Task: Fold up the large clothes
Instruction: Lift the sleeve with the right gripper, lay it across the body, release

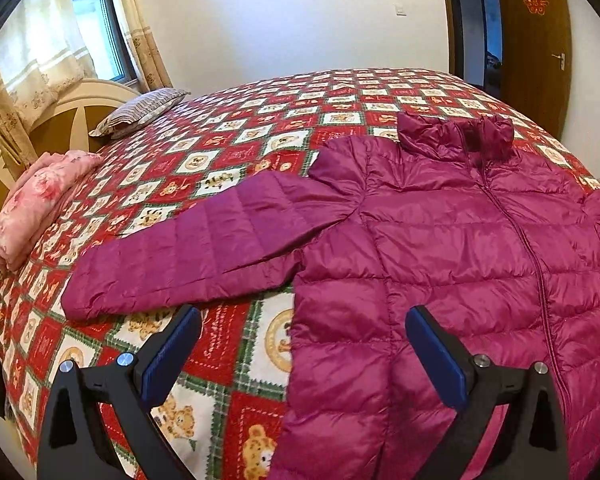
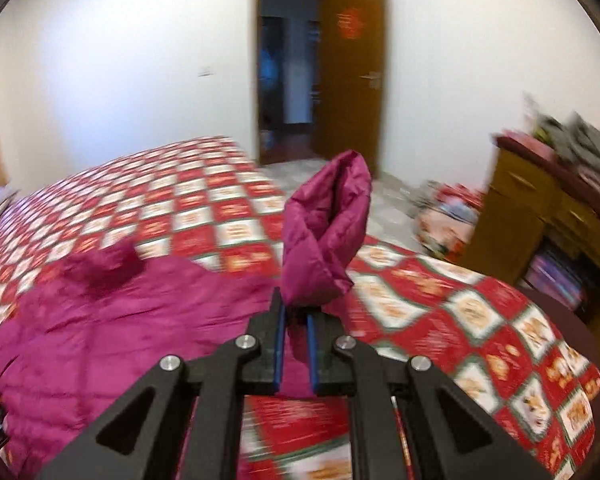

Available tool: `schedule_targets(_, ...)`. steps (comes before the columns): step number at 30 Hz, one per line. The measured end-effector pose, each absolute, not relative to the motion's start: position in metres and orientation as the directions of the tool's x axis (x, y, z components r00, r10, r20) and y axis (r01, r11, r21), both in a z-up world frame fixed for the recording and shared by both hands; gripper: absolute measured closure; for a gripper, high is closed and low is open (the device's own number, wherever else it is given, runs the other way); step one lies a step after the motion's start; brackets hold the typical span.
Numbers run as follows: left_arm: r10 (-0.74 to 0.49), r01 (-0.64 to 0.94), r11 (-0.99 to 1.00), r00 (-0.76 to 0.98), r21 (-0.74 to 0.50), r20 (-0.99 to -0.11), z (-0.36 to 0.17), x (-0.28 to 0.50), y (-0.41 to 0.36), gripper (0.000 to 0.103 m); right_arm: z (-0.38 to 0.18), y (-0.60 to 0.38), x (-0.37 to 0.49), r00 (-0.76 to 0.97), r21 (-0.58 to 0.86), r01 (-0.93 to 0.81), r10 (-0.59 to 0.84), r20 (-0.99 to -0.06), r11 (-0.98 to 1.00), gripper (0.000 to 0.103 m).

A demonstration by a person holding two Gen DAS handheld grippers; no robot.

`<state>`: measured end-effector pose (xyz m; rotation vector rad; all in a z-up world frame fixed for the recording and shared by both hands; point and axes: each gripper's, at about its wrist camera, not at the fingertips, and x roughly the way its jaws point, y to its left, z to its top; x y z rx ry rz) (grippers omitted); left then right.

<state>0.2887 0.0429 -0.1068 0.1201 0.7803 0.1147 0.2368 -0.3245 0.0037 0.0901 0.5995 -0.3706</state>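
A magenta puffer jacket (image 1: 440, 248) lies front up on the bed, zipped, collar at the far side. Its one sleeve (image 1: 204, 256) stretches out flat to the left. My left gripper (image 1: 304, 344) is open and empty, hovering just above the jacket's lower left edge. In the right wrist view the jacket body (image 2: 112, 332) lies at the left. My right gripper (image 2: 296, 320) is shut on the jacket's other sleeve (image 2: 324, 232), which stands lifted above the bed, cuff end up. This view is blurred.
The bed has a red and white teddy-bear quilt (image 1: 228, 152). A folded pink blanket (image 1: 36, 208) and a striped pillow (image 1: 144, 110) lie by the headboard. A wooden cabinet (image 2: 540, 216) and an open door (image 2: 352, 76) stand beyond the bed's right side.
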Motion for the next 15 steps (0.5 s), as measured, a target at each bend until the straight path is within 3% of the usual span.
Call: schedule_targets(15,0.159,-0.112,0.987,0.667,0.113,-0.728,-0.132,0.271,0.089,0.001,-0.052,-0.146,0.279,0.778,-0.015,0.003,-0.011,-0.628,1.0,0.092)
